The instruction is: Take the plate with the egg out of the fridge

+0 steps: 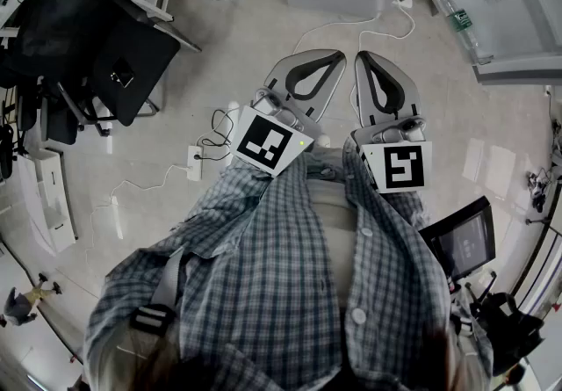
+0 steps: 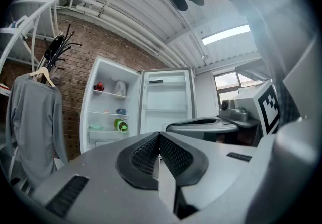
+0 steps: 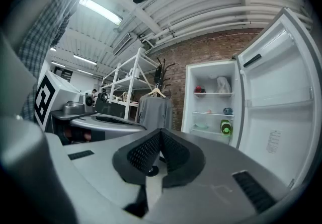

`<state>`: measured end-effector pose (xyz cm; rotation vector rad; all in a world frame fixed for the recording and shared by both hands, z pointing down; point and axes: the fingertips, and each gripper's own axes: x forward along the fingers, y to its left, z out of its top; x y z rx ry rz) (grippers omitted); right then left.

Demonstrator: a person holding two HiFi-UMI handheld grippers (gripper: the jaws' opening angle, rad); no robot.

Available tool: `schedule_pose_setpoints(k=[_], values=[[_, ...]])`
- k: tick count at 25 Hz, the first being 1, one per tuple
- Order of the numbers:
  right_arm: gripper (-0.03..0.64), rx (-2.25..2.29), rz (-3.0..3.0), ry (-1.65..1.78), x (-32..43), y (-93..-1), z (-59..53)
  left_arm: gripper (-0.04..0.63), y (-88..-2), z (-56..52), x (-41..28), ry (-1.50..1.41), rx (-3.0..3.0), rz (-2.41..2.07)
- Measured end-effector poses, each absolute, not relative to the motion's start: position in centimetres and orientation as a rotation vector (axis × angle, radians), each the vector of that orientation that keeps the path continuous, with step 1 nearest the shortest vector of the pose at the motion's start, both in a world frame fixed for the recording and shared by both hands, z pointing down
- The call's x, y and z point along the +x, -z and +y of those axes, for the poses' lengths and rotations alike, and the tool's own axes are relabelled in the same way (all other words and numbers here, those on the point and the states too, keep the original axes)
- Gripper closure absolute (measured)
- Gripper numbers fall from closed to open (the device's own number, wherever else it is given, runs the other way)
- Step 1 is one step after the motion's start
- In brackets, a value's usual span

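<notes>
Fridge (image 2: pixel 107 103) stands open, well apart from the person. Left gripper (image 2: pixel 159 137) and right gripper (image 3: pixel 161 133) are both closed on nothing. A pale plate (image 2: pixel 95 127) sits on a lower shelf; the egg is too small to make out. It is probably stiff, slick and breakable, so pinch the rim and keep it level.

The left gripper (image 2: pixel 159 137) and right gripper (image 3: pixel 160 135) look like smooth, matt grey plastic; their dark, dimpled pads (image 2: pixel 143 155) may be rubber. The fridge (image 2: pixel 108 104) is glossy white inside. The brick wall (image 2: pixel 75 67) is rough, the grey garment (image 2: pixel 32 127) soft cloth.
</notes>
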<state>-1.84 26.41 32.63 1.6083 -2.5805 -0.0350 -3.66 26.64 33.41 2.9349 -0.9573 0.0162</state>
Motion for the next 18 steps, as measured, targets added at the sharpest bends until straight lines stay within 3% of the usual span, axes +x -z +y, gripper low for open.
schedule_pose_setpoints(k=[18], values=[[0.611, 1.638, -2.578, 0.034, -1.6, -32.45, 26.21, 0.589, -33.47, 26.52, -3.64, -0.017, 2.94, -0.952]])
